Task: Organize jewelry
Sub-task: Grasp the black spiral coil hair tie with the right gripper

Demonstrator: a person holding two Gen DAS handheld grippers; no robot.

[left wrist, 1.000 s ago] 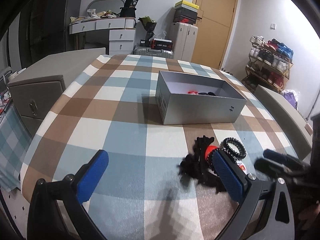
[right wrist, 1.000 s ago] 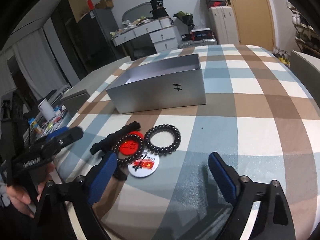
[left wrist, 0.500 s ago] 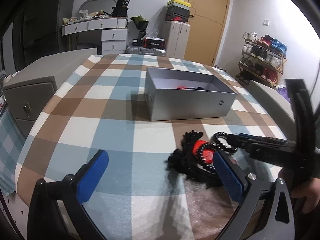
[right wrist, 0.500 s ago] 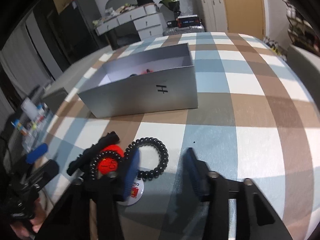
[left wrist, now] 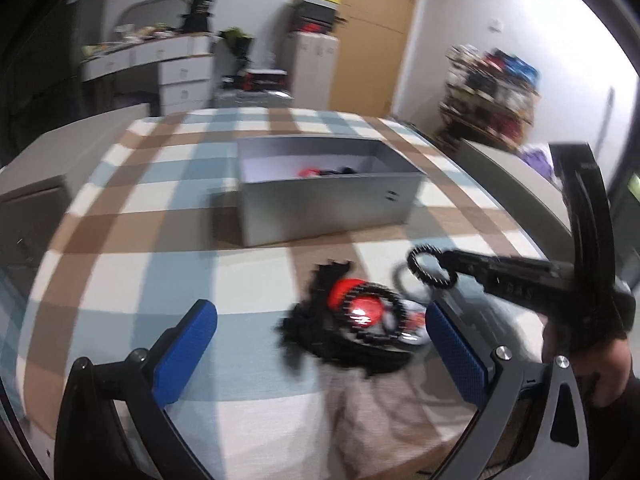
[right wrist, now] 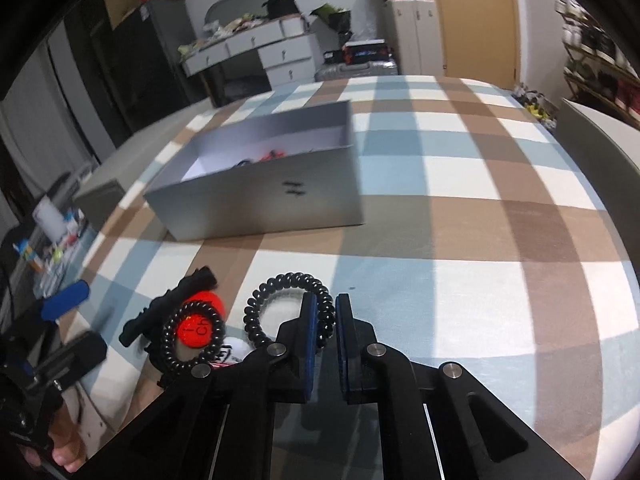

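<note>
Right wrist view: the checked bench (right wrist: 500, 200) carries the grey box (right wrist: 280, 196), already holding a few pieces, with loose jewelry heaped near its front. The right gripper (right wrist: 323, 322) is clamped on one edge of a black coil band (right wrist: 266, 294), lifted just clear. The left gripper (left wrist: 320, 344) hangs apart over the heap. Held by so little, the springy band could slip out before reaching the box.

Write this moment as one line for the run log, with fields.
step: lift coil hair tie | right gripper: shut on it, raised above tablecloth | left gripper: open, above remaining pile | target: grey box
</note>
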